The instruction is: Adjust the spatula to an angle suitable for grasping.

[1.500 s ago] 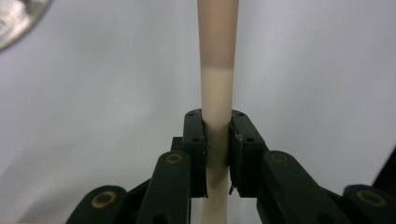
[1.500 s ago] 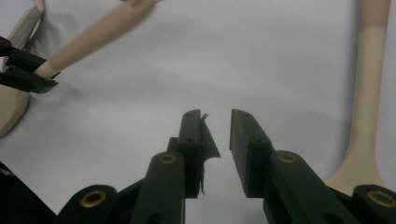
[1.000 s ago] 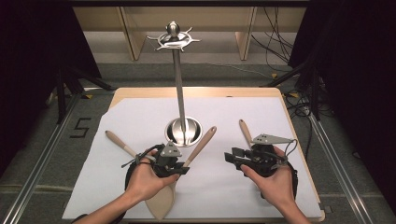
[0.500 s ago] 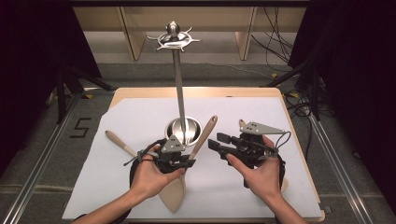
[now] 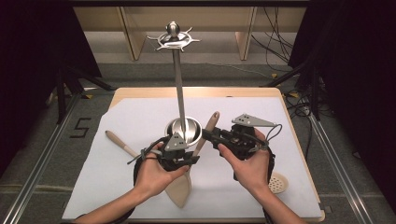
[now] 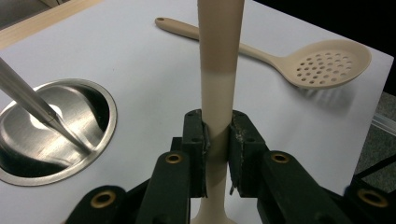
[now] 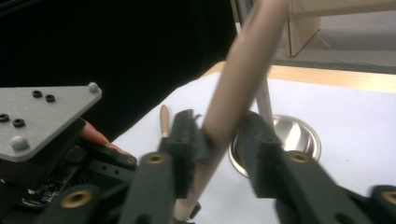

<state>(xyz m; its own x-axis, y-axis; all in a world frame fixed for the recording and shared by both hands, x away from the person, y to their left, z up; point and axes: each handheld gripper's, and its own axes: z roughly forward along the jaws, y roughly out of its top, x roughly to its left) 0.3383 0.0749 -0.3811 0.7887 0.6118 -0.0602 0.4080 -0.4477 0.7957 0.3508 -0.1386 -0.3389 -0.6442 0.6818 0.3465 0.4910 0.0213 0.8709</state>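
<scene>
Just in front of the steel stand's round base [image 5: 184, 130], we hold the beige wooden spatula [image 5: 180, 186] clamped in the left gripper [image 5: 176, 156], its long handle slanting up into the right gripper's [image 7: 219, 135] half-open jaws, not yet closed.

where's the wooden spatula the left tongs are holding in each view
High view: the wooden spatula slants up from low centre, beside the steel base.
Left gripper view: its handle rises up the middle, clamped between the jaws of the left tongs.
Right gripper view: it crosses diagonally between the jaws of the right tongs.
Shared landmark: the steel base.
</scene>
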